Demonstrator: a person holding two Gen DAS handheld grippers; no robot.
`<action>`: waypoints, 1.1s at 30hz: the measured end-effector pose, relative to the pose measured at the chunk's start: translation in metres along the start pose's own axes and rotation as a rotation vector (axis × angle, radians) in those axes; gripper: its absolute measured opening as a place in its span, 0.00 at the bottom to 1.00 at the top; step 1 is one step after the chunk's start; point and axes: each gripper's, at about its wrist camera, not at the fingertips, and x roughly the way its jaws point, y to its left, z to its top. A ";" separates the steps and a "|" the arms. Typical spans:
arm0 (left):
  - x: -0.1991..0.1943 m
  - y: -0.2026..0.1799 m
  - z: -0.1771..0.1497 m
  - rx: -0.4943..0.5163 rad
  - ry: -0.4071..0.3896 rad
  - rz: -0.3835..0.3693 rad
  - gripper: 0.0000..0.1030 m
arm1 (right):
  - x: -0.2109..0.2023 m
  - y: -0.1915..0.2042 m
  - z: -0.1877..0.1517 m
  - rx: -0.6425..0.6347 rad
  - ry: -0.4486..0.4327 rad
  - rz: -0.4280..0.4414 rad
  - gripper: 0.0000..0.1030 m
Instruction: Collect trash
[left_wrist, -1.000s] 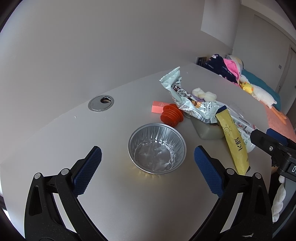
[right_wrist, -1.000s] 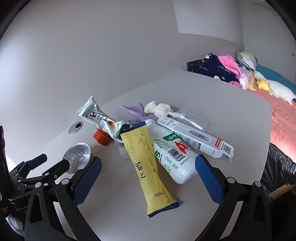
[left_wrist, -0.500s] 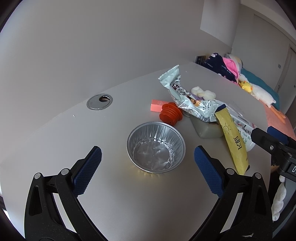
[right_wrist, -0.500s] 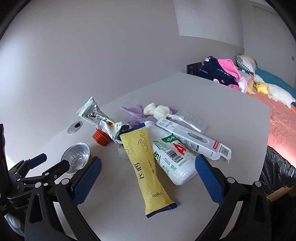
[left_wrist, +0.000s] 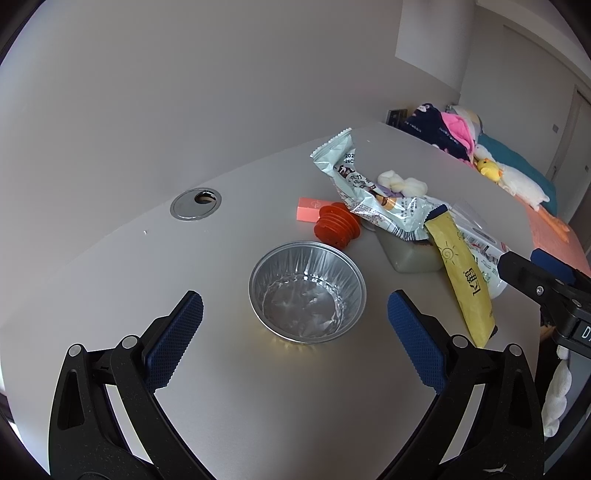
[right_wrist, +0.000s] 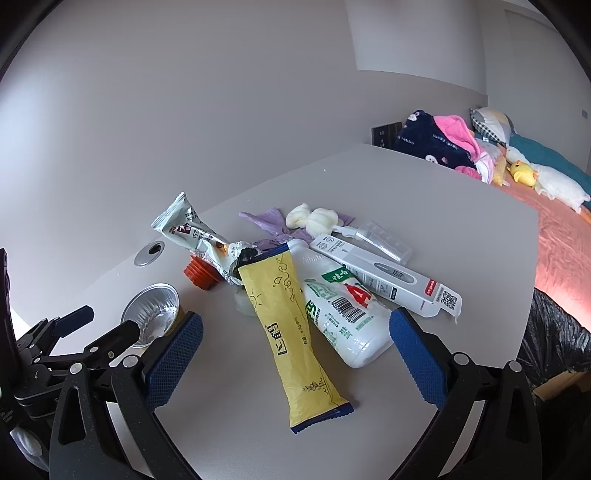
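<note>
1. Pale translucent lump (left_wrist: 410, 254): upper part covered by the silver wrapper (left_wrist: 373, 195) and yellow sachet (left_wrist: 461, 277); what it is cannot be told.
2. Pink block (left_wrist: 308, 209): right end hidden behind the orange ribbed cap (left_wrist: 337, 228).
3. White bottle (right_wrist: 343, 317): left side overlapped by the yellow sachet, neck end hidden.
4. Purple scrap (right_wrist: 271, 221): partly buried under the pile.
5. Black bag (right_wrist: 554, 332): cut off by the worktop (right_wrist: 461, 206) edge and the picture's rim.
6. Thermometer box (right_wrist: 384, 277): small print unreadable.
</note>
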 end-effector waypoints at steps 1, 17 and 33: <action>0.000 0.000 0.000 0.000 0.000 0.001 0.94 | 0.000 0.000 0.000 0.000 0.000 0.001 0.98; 0.008 0.010 0.002 -0.024 0.012 0.023 0.94 | 0.011 0.005 -0.003 -0.044 0.029 0.054 0.88; 0.062 0.035 0.012 -0.128 0.190 0.041 0.62 | 0.056 0.006 -0.010 -0.058 0.166 0.106 0.46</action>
